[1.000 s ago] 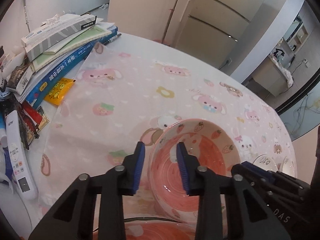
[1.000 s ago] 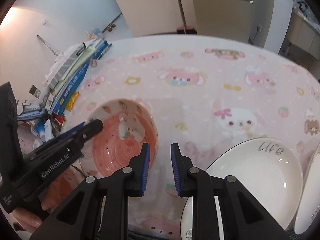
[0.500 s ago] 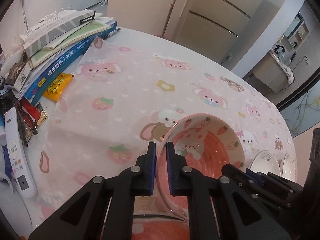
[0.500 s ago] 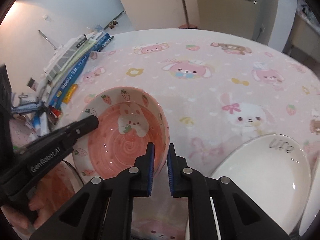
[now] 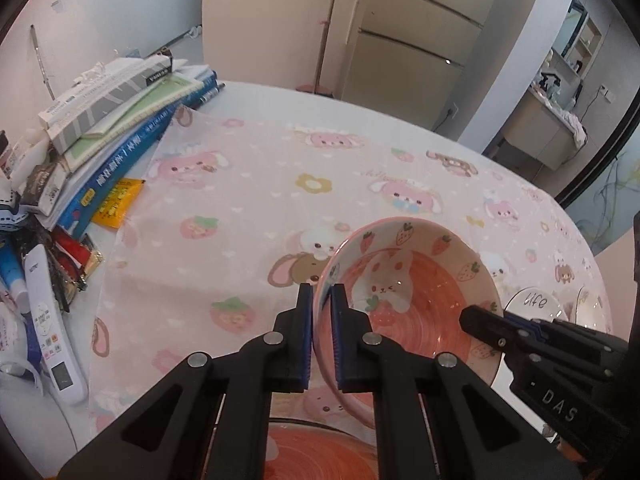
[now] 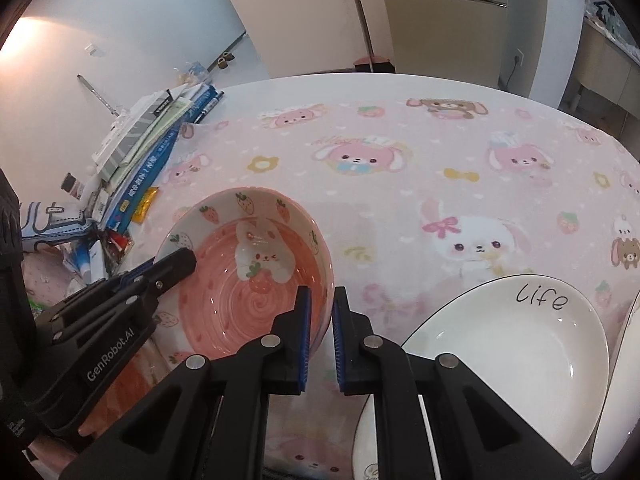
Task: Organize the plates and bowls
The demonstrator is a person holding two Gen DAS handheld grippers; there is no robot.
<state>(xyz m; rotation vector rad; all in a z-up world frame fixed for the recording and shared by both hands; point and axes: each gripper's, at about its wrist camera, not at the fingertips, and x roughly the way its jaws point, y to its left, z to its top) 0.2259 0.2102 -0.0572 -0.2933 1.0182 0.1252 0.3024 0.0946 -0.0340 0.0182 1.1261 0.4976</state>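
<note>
I pinch the glossy pink strawberry bowl (image 5: 416, 300) by opposite rims: left gripper (image 5: 321, 334), right gripper (image 6: 320, 338).
Smooth white "life" plate (image 6: 508, 344) lies beside; books (image 5: 120, 128) crowd the counter (image 5: 280, 98) edge.

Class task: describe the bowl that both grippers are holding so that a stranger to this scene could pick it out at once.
Start from the pink cartoon tablecloth. Near its front left, beside the white "life" plate, is the bowl, gripped at opposite rims by the left gripper and right gripper. Only it shows a winking bunny, strawberries and a pink swirl.

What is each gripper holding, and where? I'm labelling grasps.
Both clamp the pink strawberry bowl by its rim: left gripper on one side, right gripper on the opposite side.
</note>
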